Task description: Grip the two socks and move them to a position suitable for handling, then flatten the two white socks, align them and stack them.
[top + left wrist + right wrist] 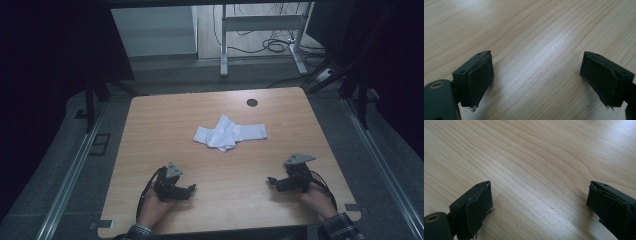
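The left gripper (192,189) rests low over the near part of the wooden table (150,130), held in the person's left hand (152,210), its jaws spread wide with nothing between them; in the left gripper view the two black pads (480,80) frame bare wood grain. The right gripper (271,181) sits near the table's near right side in the right hand (315,199), jaws likewise wide apart and holding nothing, its pads (477,207) over bare wood in the right gripper view. The two grippers point toward each other across an open stretch of tabletop.

Beyond and between them, well apart from both, lies a crumpled white cloth (229,132) near the table's middle. Nothing stands between either gripper and the cloth. Farther still, by the far edge, is a round dark hole (252,102) in the tabletop. Past the table a white desk frame (262,22) stands on the floor with black cables (277,45) under it. No writing or labels can be read anywhere.
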Available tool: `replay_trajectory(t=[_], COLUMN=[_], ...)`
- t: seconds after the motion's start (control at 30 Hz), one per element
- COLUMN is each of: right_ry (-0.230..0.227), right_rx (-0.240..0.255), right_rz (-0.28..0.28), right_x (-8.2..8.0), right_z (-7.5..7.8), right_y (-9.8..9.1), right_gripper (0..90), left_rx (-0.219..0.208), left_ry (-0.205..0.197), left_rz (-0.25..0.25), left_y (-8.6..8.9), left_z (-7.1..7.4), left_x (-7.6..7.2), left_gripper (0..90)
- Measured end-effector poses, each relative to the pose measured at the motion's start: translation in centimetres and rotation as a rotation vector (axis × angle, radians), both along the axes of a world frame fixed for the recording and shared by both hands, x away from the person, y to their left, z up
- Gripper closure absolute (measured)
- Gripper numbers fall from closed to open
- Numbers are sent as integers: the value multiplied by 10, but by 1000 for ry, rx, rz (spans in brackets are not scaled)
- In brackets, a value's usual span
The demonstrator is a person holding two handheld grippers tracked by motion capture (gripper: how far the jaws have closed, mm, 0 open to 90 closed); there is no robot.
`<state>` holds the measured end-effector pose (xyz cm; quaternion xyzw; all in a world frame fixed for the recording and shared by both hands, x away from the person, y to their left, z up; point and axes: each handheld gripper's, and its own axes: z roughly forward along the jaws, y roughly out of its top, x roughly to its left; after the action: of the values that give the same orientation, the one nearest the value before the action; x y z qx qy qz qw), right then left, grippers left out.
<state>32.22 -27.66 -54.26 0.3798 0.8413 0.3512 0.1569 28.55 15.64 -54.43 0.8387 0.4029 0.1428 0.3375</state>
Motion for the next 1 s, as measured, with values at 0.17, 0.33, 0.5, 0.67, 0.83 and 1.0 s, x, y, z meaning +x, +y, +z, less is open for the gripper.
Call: replay_trajectory(t=[0.17, 0.33, 0.5, 0.67, 0.83, 1.0], right_ry=[1, 0, 3, 6, 8, 13], right_rx=[1, 0, -2, -4, -6, -9], right_rz=[2, 4, 12, 17, 18, 18], right_x=[0, 0, 0, 1, 1, 1], right_z=[0, 0, 0, 1, 1, 1], right_y=[0, 0, -1, -1, -1, 0], right_gripper=[57, 57, 57, 58, 58, 61], left_rx=[2, 2, 1, 1, 1, 2], left_ry=[2, 1, 3, 2, 2, 2], left_rz=[-1, -1, -2, -3, -3, -3], left_y=[0, 0, 0, 0, 0, 0], left_z=[0, 0, 0, 0, 0, 0], left_x=[0, 0, 0, 0, 0, 0], left_gripper=[117, 116, 116, 115, 116, 116])
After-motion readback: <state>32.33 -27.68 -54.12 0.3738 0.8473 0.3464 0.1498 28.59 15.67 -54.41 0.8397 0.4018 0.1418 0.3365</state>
